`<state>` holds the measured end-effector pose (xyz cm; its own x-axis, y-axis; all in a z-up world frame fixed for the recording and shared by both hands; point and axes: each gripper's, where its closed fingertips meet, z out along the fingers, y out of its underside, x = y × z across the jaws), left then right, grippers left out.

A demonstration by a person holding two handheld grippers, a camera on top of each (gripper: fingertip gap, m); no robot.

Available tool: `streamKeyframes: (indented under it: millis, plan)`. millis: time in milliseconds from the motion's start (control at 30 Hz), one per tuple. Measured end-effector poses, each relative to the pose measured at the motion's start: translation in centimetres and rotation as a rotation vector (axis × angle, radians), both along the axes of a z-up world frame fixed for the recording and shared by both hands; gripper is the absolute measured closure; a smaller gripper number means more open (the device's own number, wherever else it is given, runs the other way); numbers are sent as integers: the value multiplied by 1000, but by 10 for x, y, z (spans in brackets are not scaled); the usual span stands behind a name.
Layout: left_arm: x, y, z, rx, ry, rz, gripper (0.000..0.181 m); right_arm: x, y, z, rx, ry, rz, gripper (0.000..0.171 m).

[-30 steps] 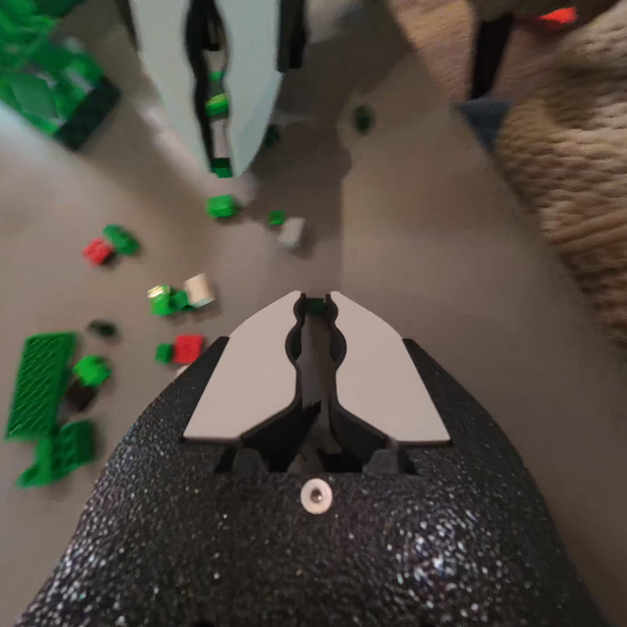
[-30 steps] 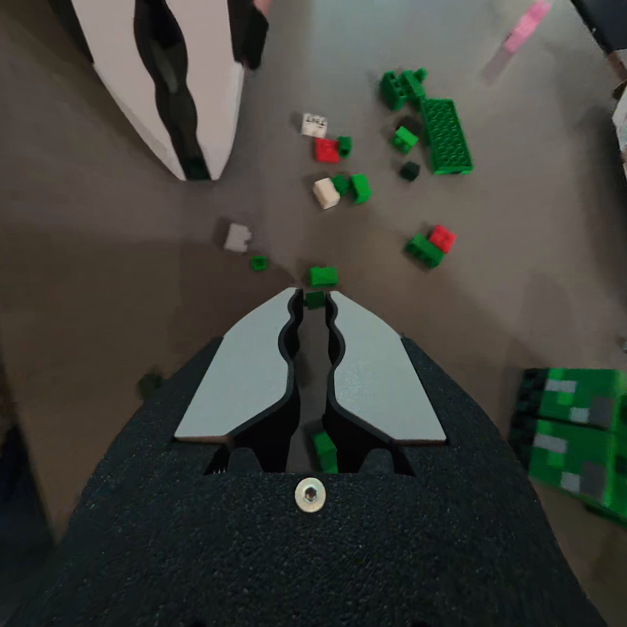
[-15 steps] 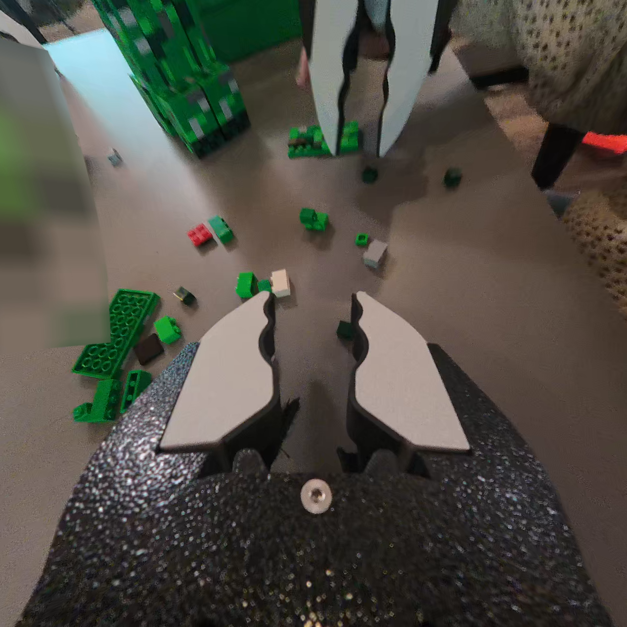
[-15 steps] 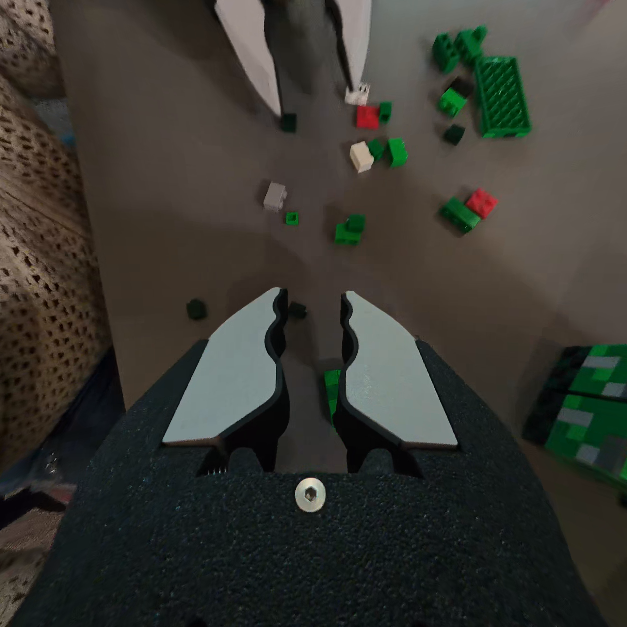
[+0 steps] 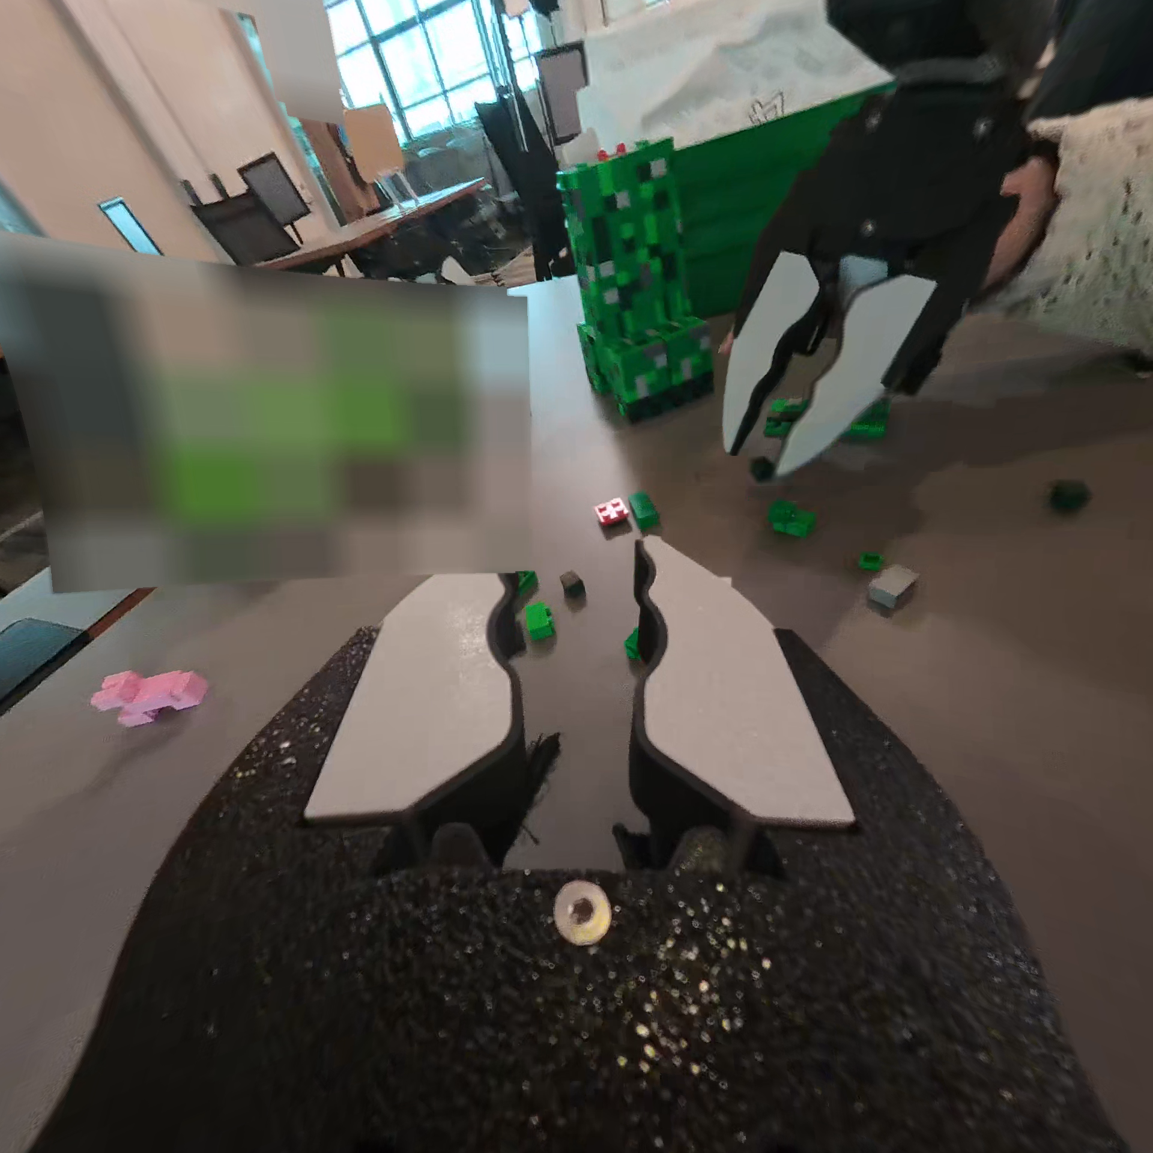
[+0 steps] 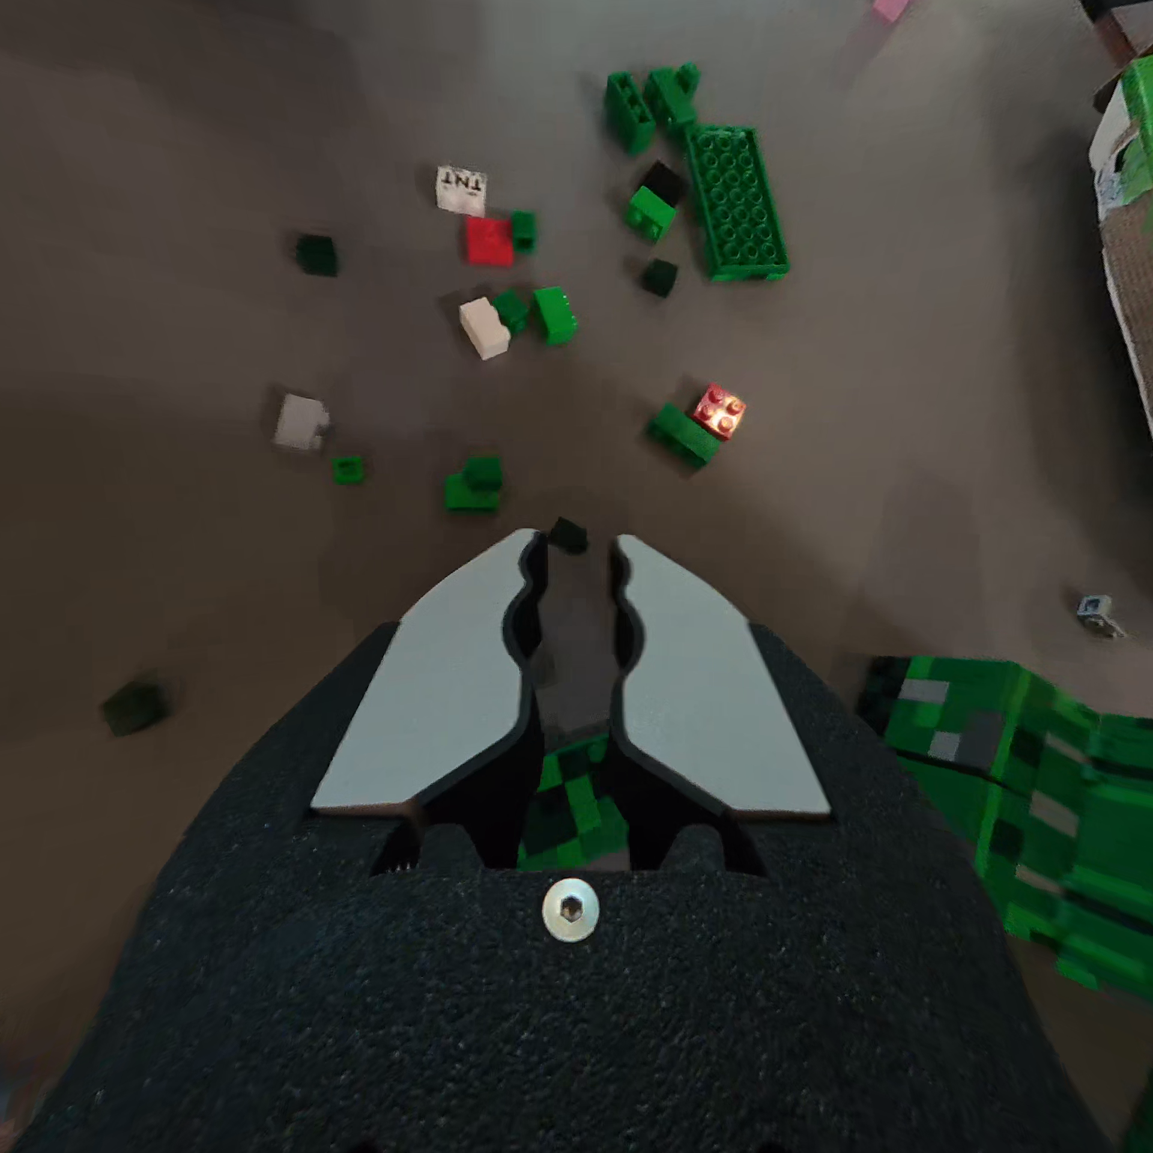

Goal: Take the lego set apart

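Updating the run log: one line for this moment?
left gripper open, empty | right gripper open, empty | green figure standing, unfinished | loose bricks on table

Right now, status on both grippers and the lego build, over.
Left gripper open, empty. Right gripper open, empty, over a green block chunk. Green lego figure mostly intact. Loose bricks scattered on table.

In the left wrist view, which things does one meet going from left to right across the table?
pink figure → left gripper → red brick → tall green lego figure → right gripper → grey brick → dark green brick
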<state>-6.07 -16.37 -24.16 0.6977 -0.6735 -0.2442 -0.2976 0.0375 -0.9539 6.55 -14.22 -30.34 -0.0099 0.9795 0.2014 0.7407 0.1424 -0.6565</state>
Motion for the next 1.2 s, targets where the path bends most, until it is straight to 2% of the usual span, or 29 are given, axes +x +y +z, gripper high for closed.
streamKeyframes:
  millis: [33,67,167,233,300,400,500,633,700,767,833,967,1000,1067,1100,1200]
  plan:
    - [-2,1,-1,-11,-17,8,147,-1,-1,-1,20,-5,17,142]
    - [-4,3,-1,-19,-37,19,147,0,-3,1,31,2,28,133]
    - [-10,6,4,-17,-91,38,147,11,-54,19,-169,82,224,139]
    - [-13,8,6,-14,-119,46,148,28,-93,21,-318,56,352,143]
    - [-13,9,7,-24,-131,46,148,41,-113,10,-338,-17,397,143]
    - [-13,9,6,-23,-127,50,148,50,-121,-10,-259,-114,411,144]
    - [-12,8,5,-20,-110,48,149,49,-115,-15,-207,-128,387,149]
    - [-8,7,2,-20,-78,41,149,48,-118,-15,-250,-116,399,151]
    - [-7,7,0,-18,-62,39,150,49,-121,-15,-261,-130,415,163]
    - [-5,6,-1,-16,-46,33,151,44,-116,-12,-249,-118,399,163]
    - [-3,5,-3,-16,-27,28,152,29,-98,0,-202,-28,317,164]
    - [0,3,-5,0,3,20,153,2,-38,16,-35,90,32,164]
    - [1,3,-5,-1,7,18,153,-3,-33,13,-14,82,22,163]
    - [2,2,-5,0,9,14,154,-7,-29,2,31,23,19,142]
    - [2,2,-5,-2,8,12,154,-9,-26,0,71,15,17,137]
    - [2,2,-5,-1,3,8,154,-15,-17,18,188,130,-35,136]
